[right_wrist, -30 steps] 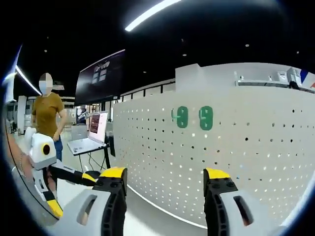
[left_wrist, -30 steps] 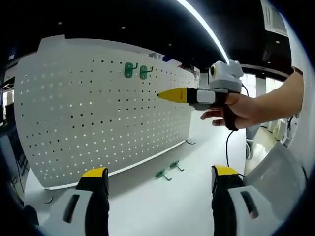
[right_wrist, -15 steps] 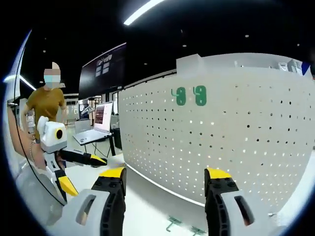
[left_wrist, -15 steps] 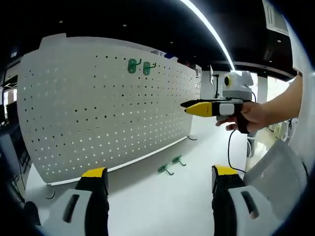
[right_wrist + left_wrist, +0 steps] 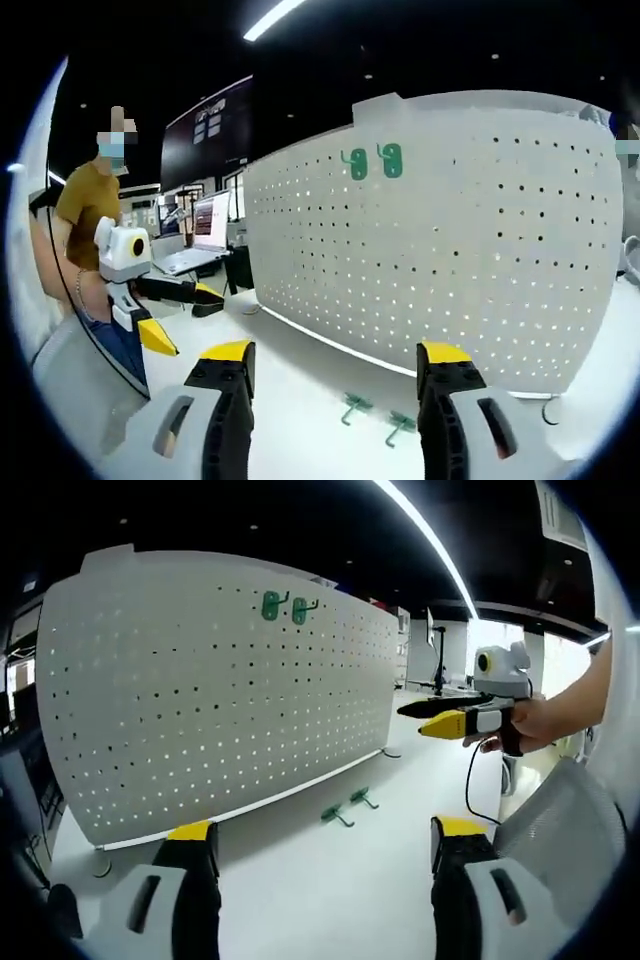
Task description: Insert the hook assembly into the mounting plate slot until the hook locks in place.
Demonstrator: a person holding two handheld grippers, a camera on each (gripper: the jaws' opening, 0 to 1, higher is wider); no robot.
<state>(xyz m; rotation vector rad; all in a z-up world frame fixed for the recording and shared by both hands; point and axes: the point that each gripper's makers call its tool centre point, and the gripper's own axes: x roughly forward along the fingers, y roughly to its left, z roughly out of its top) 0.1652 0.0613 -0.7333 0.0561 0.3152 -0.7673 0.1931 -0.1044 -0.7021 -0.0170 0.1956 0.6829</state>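
R tongs (image 5: 442, 718) backed off pegboard (image 5: 200, 710); both open

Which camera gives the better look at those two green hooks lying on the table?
The left gripper view: the two loose green hooks lie unobstructed below the pegboard. In the right gripper view they sit low between that gripper's own jaws, one close beside the right jaw.

Lab/demo hall: pegboard (image 5: 440, 230), laptop desk (image 5: 190, 262), wall screen (image 5: 205, 130)
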